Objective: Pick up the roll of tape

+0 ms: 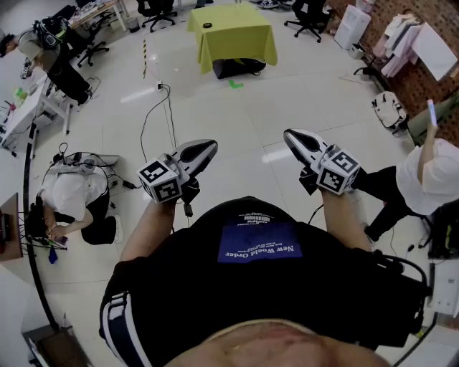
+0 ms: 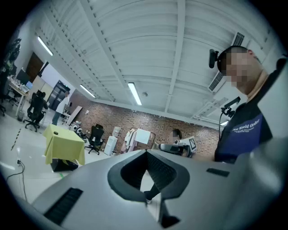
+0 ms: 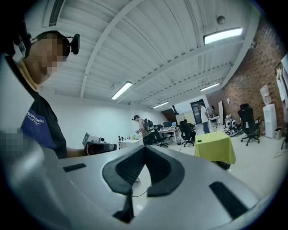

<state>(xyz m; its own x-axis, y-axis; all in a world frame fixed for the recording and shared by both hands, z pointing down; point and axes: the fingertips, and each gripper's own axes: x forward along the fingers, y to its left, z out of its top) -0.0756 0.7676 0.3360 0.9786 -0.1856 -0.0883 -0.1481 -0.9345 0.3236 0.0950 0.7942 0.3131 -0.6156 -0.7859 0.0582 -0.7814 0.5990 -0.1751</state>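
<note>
The only legible writing was "New World Order", white on a blue patch [image 1: 259, 242] on the wearer's black shirt, upside down in the head view. Smaller lines above it were too fine to read. Part of the same print showed in the left gripper view.

Two hand-held grippers were held level over the pale floor [image 1: 237, 136], well apart from each other. The left hand-held gripper [image 1: 208, 145] had its jaws closed tip to tip with nothing between them, as its own view confirmed [image 2: 146, 152]. The right hand-held gripper [image 1: 289, 134] was likewise closed and empty [image 3: 145, 147]. Each carried one cube with black-and-white square markers, two in all [image 1: 162, 180] [image 1: 338, 170].

One surface draped in a yellow-green cloth [image 1: 233, 36] stood far ahead of both hand-held grippers. On it, near its left side, lay one small dark round thing, apparently the roll of tape [image 1: 207, 26], far from either hand-held gripper. A black case [image 1: 237, 67] sat under that surface.

Two other people were visible: one crouched on the floor at the left [image 1: 75, 201], and one in white at the right edge [image 1: 430, 179]. Two black office chairs [image 1: 159, 10] [image 1: 310, 16] stood beyond the surface.
</note>
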